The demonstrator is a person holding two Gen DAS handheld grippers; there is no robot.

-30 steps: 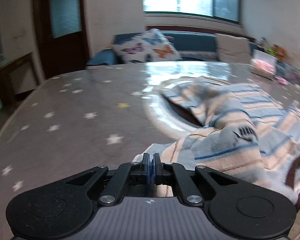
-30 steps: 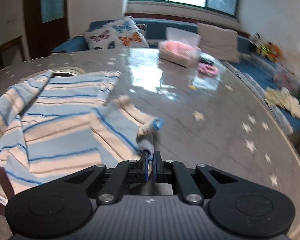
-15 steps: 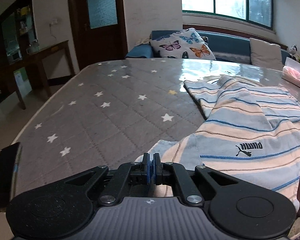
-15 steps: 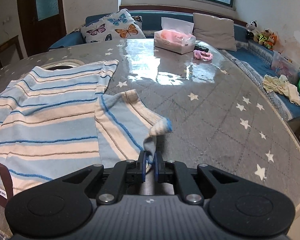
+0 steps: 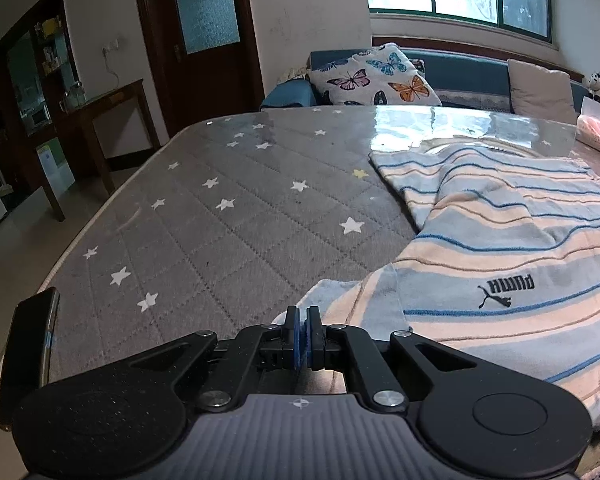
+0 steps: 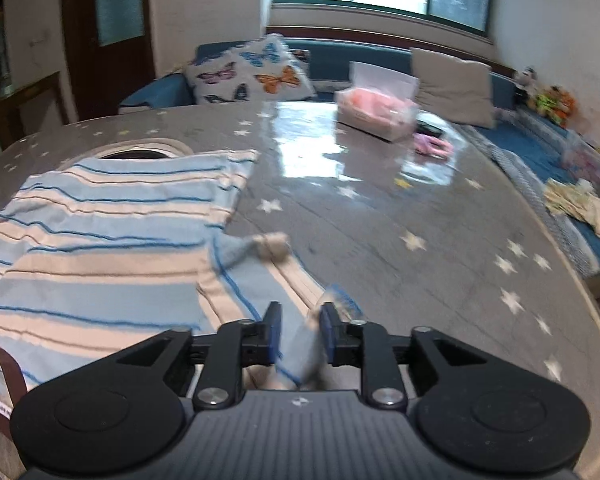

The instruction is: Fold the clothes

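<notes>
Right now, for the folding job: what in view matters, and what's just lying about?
In play:
striped shirt
left gripper, shut on its sleeve edge
right gripper, jaws just been opening, sleeve cuff loose between them

Lying about:
tissue box
phone
butterfly pillow
pink item

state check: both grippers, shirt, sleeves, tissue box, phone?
Left gripper: shut at the shirt's edge.
Right gripper: jaws just opened, cuff loose between them.
Shirt: spread flat on table, logo up.
Right sleeve: lying out on the table, not folded in.
Tissue box: upright, tissue sticking out.
Phone: at table edge.
</notes>
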